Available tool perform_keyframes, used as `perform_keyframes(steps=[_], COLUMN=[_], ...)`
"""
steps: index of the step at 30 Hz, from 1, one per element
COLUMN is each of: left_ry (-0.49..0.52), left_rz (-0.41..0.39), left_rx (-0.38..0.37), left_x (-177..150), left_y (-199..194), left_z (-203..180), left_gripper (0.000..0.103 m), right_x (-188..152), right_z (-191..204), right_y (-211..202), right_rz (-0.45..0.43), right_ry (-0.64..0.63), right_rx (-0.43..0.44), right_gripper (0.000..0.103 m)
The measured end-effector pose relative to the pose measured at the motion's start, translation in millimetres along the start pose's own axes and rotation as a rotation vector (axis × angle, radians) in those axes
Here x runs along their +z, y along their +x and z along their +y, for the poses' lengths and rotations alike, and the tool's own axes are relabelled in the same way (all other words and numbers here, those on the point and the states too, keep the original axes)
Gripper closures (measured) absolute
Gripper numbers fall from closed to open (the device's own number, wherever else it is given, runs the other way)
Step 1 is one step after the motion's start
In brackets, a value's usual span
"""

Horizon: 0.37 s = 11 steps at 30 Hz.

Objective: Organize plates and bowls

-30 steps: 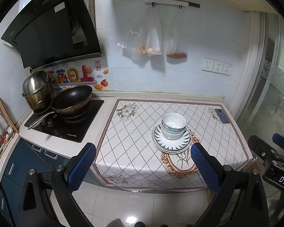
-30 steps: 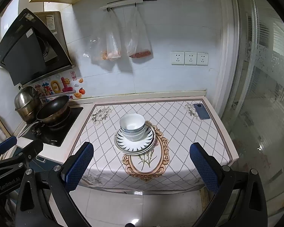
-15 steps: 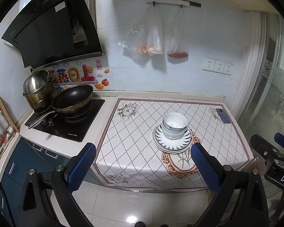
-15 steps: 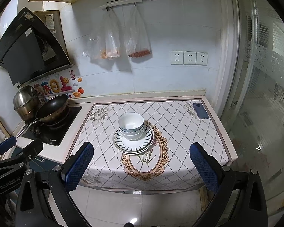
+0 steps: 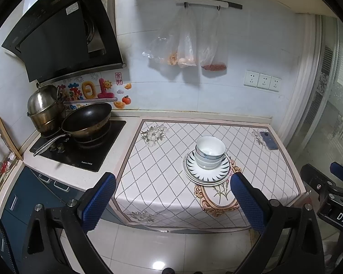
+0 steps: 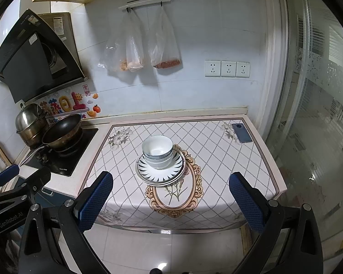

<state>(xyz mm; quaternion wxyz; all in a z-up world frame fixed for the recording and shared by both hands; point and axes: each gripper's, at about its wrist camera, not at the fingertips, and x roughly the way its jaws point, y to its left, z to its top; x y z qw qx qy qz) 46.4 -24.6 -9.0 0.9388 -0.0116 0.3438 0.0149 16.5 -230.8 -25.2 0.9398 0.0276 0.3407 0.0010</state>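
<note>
Bowls (image 5: 210,151) on plates (image 6: 160,171), wok (image 5: 87,119) nearby

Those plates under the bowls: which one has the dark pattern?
The top plate, directly under the bowls: dark spikes ring its rim. The plate beneath shows only a plain pale edge.

The desk (image 6: 258,173) front edge is unobstructed, giving direct access from the floor side. At mid-desk, stacked bowls (image 6: 157,150) on plates (image 6: 160,175) form the only central obstacle, with bare cloth on both sides. A phone (image 6: 242,133) occupies the far right corner. The wok (image 6: 62,132) and pot (image 6: 28,123) block the left; hanging bags (image 6: 135,45) limit the back wall.
</note>
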Motion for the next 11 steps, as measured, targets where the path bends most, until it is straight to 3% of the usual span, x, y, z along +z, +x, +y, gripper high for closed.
perform_keyframes(steps=[11], left_ry=[0.007], left_rz=[-0.008], left_rx=[0.013], left_x=[0.4], left_y=[0.4], left_z=[-2.5], left_gripper=[0.000], right_x=[0.0], right_z=[0.4], right_y=[1.1], right_rz=[0.002], right_ry=[-0.003], right_rx=[0.002], right_gripper=[0.000])
